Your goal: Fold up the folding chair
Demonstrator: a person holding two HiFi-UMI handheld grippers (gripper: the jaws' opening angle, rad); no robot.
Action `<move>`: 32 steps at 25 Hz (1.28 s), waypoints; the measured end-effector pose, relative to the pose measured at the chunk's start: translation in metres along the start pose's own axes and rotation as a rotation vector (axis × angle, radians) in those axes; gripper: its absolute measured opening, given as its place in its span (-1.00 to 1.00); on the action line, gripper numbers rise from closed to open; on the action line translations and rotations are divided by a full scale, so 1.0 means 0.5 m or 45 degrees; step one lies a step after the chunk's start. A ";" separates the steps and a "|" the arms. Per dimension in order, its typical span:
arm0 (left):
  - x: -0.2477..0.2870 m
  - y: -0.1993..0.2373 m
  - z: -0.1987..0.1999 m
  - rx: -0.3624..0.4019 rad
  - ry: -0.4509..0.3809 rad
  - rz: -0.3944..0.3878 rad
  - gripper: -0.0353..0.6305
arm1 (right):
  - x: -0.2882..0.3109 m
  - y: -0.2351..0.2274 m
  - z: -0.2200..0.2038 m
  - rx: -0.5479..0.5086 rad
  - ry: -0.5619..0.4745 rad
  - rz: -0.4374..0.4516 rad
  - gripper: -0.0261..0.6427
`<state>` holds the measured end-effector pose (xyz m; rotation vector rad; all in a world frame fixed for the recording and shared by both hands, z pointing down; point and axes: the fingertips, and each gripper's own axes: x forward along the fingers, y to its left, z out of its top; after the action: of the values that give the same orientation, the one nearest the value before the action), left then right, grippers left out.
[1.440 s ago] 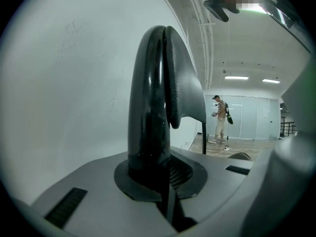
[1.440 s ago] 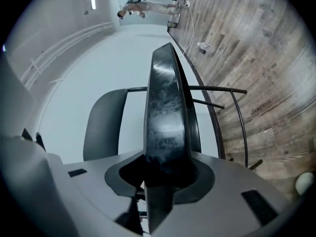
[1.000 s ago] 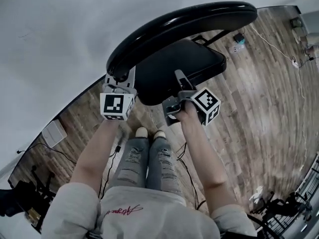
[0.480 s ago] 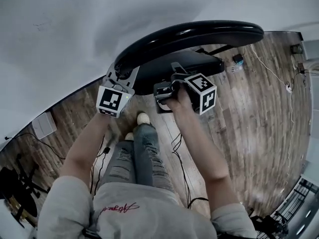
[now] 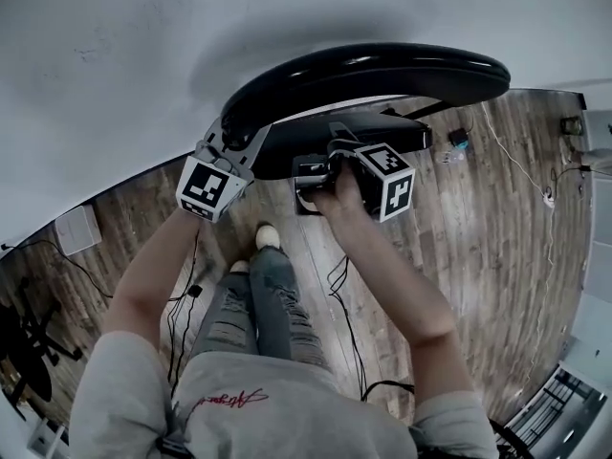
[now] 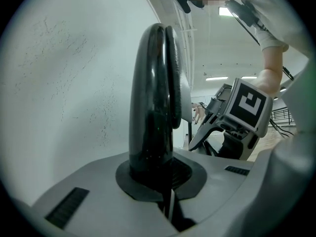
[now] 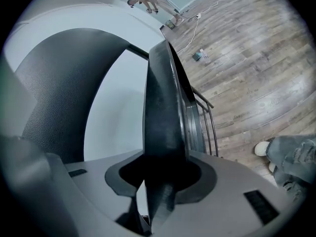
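Left gripper is pinched tight on the left end of the black backrest; right gripper, jaws partly spread, clamps the seat edge; the folding chair stands against the white wall

Nothing here can be read as a word or a number. The nearest thing to writing is a line of red cursive script across the person's grey shirt, well back from both grippers, towards the body, too small and loopy to make out. The marker cube on the left gripper and the marker cube on the right gripper carry black-and-white square patterns, blocky shapes rather than letters.
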<state>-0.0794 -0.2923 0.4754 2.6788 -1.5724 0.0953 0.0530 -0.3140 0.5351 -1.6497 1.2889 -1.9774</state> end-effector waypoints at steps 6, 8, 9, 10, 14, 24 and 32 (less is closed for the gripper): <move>0.025 0.051 0.009 -0.046 -0.007 0.012 -0.84 | 0.036 0.038 -0.009 0.000 0.000 -0.038 -0.50; 0.027 0.051 0.009 -0.040 -0.013 0.024 -0.84 | 0.037 0.037 -0.006 -0.003 0.001 -0.046 -0.50; 0.028 0.052 0.010 -0.034 -0.016 0.029 -0.84 | 0.038 0.038 -0.006 -0.003 0.001 -0.049 -0.50; 0.031 0.056 0.011 -0.029 -0.018 0.035 -0.84 | 0.040 0.041 -0.005 -0.002 0.001 -0.052 -0.50; 0.040 0.077 0.013 -0.039 -0.021 0.067 -0.84 | 0.054 0.053 -0.007 -0.016 -0.005 -0.079 -0.50; 0.058 0.116 0.015 -0.076 -0.031 0.107 -0.84 | 0.082 0.075 -0.014 -0.066 -0.009 -0.162 -0.50; 0.066 0.144 0.017 -0.097 -0.033 0.133 -0.84 | 0.104 0.093 -0.022 -0.066 -0.009 -0.183 -0.50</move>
<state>-0.1259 -0.3569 0.4691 2.5508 -1.6865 0.0035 0.0114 -0.3709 0.5348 -1.8191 1.2615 -2.0328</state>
